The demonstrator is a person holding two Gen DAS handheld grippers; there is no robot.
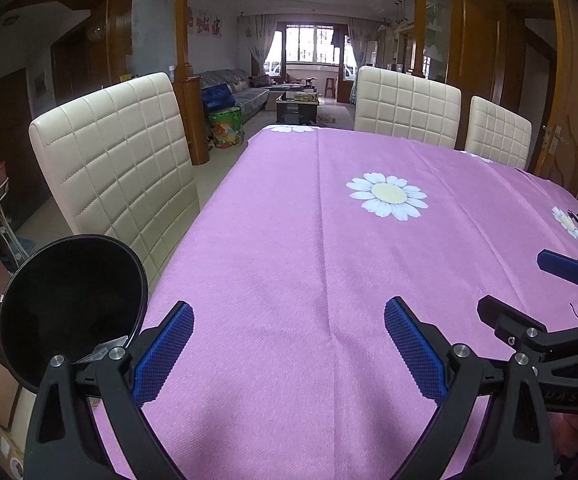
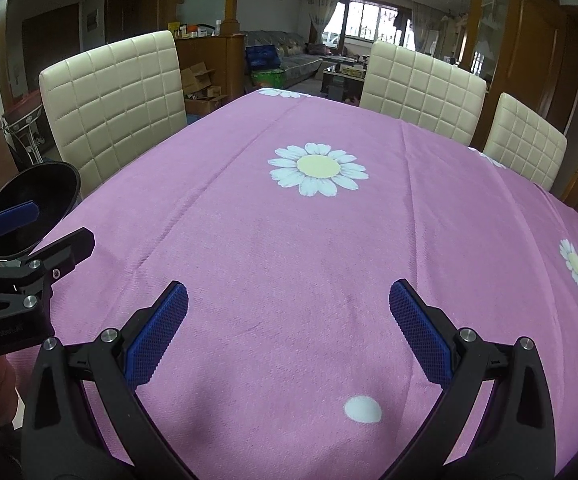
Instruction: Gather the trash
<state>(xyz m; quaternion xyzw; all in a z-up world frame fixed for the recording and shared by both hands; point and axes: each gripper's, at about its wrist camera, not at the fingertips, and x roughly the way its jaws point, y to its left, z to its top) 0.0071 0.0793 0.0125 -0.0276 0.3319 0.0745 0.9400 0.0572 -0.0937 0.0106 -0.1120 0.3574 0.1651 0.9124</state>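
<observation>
Both tongs gape empty over pink daisy-print worktop [image 2: 289,240]: left tongs [image 1: 289,344], right tongs [image 2: 289,320]. Round black bin [image 1: 73,312] waits off left edge, wrapper inside; no trash visible on cloth.

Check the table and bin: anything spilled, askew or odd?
Nothing stands out. The pink tablecloth lies flat apart from some creases, with no spill. The black bin sits off the table's left edge, something pale just visible inside. Both hand-held grippers, left and right, are open and empty.
</observation>
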